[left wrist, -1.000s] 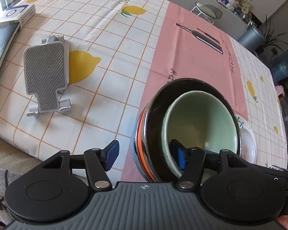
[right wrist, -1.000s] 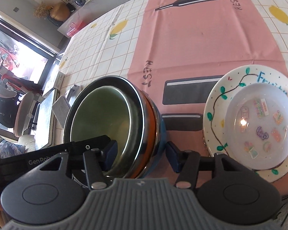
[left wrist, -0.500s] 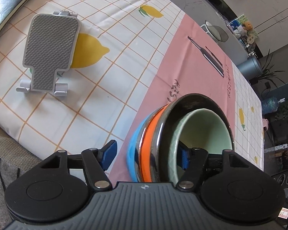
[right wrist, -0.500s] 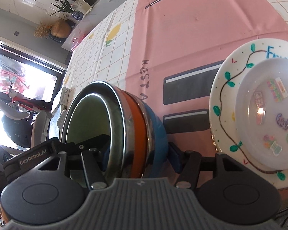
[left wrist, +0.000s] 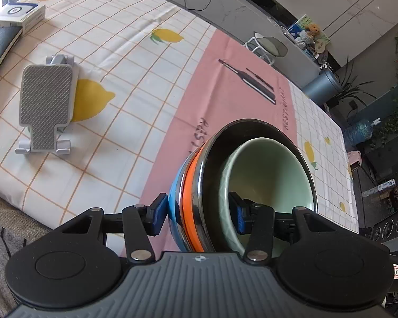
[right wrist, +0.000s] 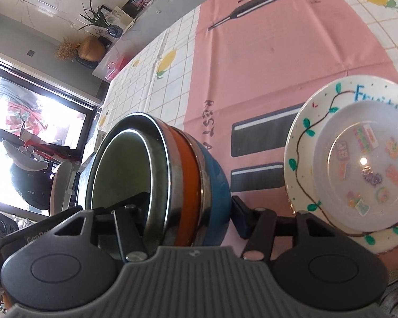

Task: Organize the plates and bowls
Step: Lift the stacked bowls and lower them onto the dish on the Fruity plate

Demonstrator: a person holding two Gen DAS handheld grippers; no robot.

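Observation:
A nested stack of bowls (left wrist: 199, 182) is held up off the table: blue outside, then orange, then steel, with a pale green bowl (left wrist: 268, 175) innermost. My left gripper (left wrist: 199, 212) is shut on the stack's wall, one finger outside on the blue bowl, the other inside the green one. The stack also shows in the right wrist view (right wrist: 183, 185); my right gripper (right wrist: 188, 212) is shut on its opposite wall in the same way. A white plate with painted vines (right wrist: 302, 137) lies on the table to the right, a smaller clear plate (right wrist: 363, 167) on it.
A grey phone stand (left wrist: 46, 106) lies on the lemon-print tablecloth (left wrist: 119, 61) to the left. A white box (left wrist: 16, 16) and a dark book sit at the far left edge. A pink runner (right wrist: 265, 61) crosses the middle of the table.
Both grippers have closed on the bowl stack and lifted it from the table. The stack has tilted and sits higher than a second ago.

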